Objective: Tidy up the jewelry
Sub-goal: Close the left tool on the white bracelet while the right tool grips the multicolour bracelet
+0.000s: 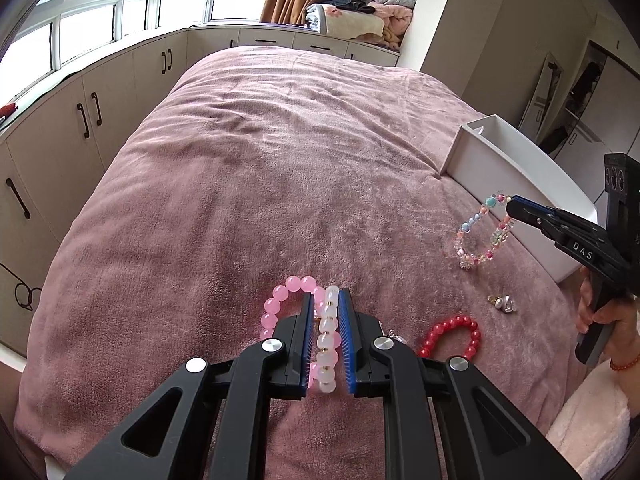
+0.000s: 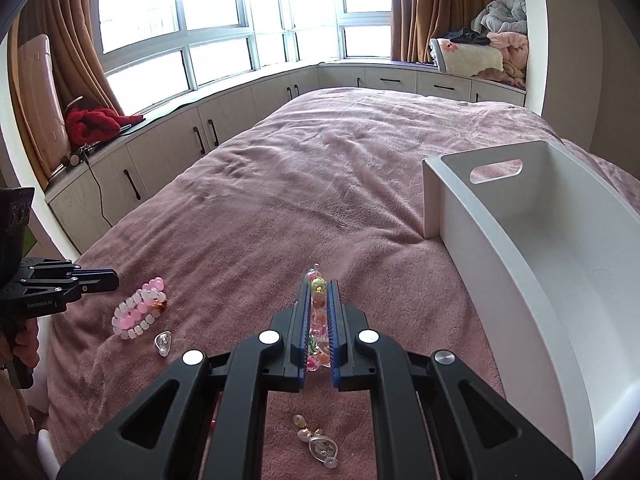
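My right gripper (image 2: pixel 321 282) is shut on a multicoloured bead bracelet (image 2: pixel 318 320), which hangs from its tip just above the bed in the left wrist view (image 1: pixel 482 236). My left gripper (image 1: pixel 325 294) is around a white bead bracelet (image 1: pixel 327 340) that lies over a pink bead bracelet (image 1: pixel 280 304); the jaws are close on it, and it rests on the bed (image 2: pixel 138 316). A red bead bracelet (image 1: pixel 456 336) and small earrings (image 1: pixel 502 304) lie between the grippers. A white bin (image 2: pixel 520 248), empty, stands at the right.
The pink blanket (image 1: pixel 260 200) covers the whole bed. More earrings (image 2: pixel 320 442) lie under my right gripper, one ring-like piece (image 2: pixel 163 343) lies near the bracelets. Cabinets (image 2: pixel 168 152) and windows lie beyond the bed.
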`<state>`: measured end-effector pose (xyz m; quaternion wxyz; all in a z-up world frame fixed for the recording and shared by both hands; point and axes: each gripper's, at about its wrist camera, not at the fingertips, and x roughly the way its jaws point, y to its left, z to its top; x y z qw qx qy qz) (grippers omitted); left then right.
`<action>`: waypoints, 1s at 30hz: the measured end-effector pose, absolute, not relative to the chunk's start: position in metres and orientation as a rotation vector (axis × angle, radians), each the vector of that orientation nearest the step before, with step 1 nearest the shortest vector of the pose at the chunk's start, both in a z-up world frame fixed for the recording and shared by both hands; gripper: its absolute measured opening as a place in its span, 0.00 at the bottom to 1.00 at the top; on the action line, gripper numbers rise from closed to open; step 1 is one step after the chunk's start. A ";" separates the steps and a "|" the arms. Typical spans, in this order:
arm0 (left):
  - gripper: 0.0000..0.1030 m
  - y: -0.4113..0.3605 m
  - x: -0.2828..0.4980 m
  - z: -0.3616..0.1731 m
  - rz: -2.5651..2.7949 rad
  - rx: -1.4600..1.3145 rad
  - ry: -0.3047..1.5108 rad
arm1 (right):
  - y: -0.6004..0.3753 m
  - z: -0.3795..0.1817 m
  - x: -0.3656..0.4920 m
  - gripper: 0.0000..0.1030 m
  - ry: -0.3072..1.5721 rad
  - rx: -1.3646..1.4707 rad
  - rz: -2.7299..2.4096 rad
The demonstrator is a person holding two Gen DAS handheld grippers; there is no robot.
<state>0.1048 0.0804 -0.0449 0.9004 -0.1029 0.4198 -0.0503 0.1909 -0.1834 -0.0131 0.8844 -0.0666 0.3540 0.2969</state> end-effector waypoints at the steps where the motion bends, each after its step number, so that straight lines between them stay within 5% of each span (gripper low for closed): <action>1: 0.17 0.080 0.104 -0.043 -0.107 -0.215 0.858 | -0.183 -0.014 0.191 0.08 0.738 -0.140 0.618; 6: 0.15 0.078 0.106 -0.046 -0.104 -0.194 0.878 | -0.179 -0.018 0.191 0.08 0.749 -0.152 0.622; 10: 0.37 0.073 0.107 -0.064 -0.103 -0.154 0.943 | -0.178 -0.019 0.190 0.09 0.752 -0.157 0.624; 12: 0.37 0.070 0.109 -0.072 -0.098 -0.105 0.968 | -0.178 -0.019 0.189 0.09 0.755 -0.154 0.623; 18: 0.17 0.070 0.117 -0.094 -0.095 -0.068 1.051 | -0.176 -0.022 0.188 0.09 0.761 -0.161 0.627; 30: 0.15 0.071 0.111 -0.066 -0.119 -0.120 0.965 | -0.181 -0.010 0.187 0.09 0.718 -0.129 0.634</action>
